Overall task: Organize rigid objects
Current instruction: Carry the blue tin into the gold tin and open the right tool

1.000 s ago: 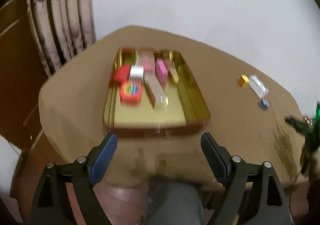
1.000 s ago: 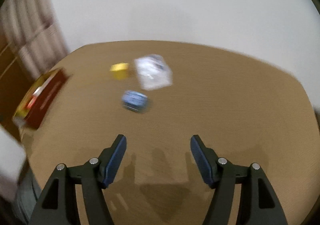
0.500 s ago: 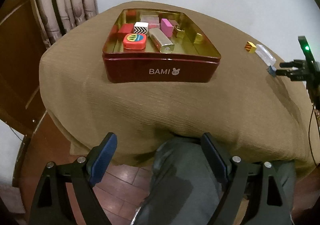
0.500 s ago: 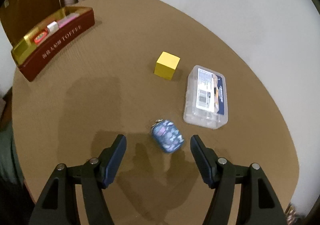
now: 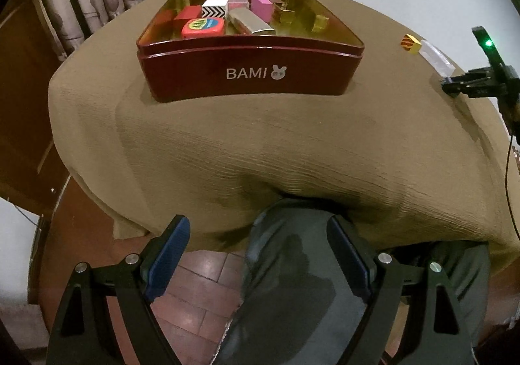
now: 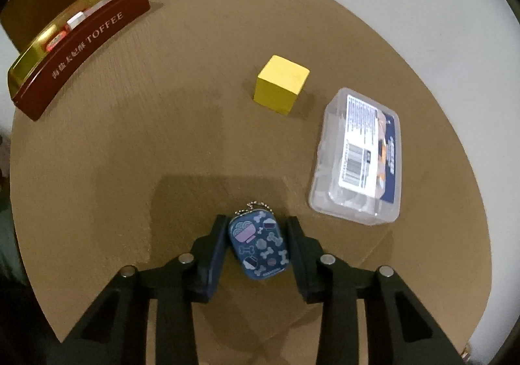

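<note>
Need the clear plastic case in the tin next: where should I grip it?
Grip the clear plastic case across its two long sides, coming from above. It lies flat, label up; the yellow cube sits off its far corner, and both long sides are free.

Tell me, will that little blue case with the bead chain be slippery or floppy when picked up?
Probably stiff: the little blue case keeps a firm rounded shape between the closing fingers. Its smooth rounded sides might slip. The bead chain will likely dangle.

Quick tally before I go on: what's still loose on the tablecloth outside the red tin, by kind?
Yellow cube: 1
Clear plastic box: 1
Small blue patterned tin with ball chain, between the closing jaws of the right gripper: 1
Total: 3
</note>
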A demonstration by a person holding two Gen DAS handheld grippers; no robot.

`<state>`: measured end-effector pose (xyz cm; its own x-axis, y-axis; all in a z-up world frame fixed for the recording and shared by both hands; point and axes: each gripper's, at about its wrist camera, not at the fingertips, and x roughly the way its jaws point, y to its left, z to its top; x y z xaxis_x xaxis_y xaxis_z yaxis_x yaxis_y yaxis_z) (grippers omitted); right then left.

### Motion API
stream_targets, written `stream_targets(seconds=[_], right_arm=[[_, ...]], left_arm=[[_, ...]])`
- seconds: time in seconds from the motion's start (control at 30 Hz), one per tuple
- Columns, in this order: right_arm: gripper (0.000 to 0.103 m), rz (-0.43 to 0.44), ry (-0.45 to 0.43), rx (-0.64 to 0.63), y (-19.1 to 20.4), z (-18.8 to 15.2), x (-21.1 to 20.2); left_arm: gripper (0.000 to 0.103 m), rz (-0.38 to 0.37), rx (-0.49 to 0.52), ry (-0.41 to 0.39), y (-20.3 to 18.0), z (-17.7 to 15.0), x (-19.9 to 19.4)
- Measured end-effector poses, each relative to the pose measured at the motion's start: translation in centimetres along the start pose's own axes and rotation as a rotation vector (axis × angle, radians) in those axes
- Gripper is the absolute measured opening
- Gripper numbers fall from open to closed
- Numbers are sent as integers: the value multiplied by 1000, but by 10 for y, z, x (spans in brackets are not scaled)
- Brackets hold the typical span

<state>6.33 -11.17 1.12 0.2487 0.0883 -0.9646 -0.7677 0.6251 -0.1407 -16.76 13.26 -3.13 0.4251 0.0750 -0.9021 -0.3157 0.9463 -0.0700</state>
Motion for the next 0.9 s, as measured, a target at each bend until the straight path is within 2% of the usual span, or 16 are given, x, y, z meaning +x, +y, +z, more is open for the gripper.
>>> stream_targets(seconds=[0.1,0.17,0.27,0.37,0.43,0.53,0.7,0.8,0.9], right_arm=[[36,17,-15,59,-2,-7,-5],[36,58,-54,91,6,-9,-17],[36,146,-157,139,28,3,-47],[36,264,-254,137,64,37,-79],[36,330,-289,116,93,67,-90],[36,401,-288,112,128,111,-89],[36,402,-211,155,191,174,-43],[36,366,-180,171,208,193,-18],[36,311,-146,189,212,199,-3]], left_arm=[[83,-1,-26,-18,2,2,-5],[83,-2,-44,-47,4,2,-12],[83,5,-73,-94,8,5,-24],[85,-19,-110,-110,15,7,-30],[85,-33,-131,-105,19,7,-31],[85,-50,-147,-102,25,9,-34],[85,-77,-173,-115,32,10,-40],[86,-52,-165,-129,33,11,-44],[86,-84,-175,-108,36,11,-42]])
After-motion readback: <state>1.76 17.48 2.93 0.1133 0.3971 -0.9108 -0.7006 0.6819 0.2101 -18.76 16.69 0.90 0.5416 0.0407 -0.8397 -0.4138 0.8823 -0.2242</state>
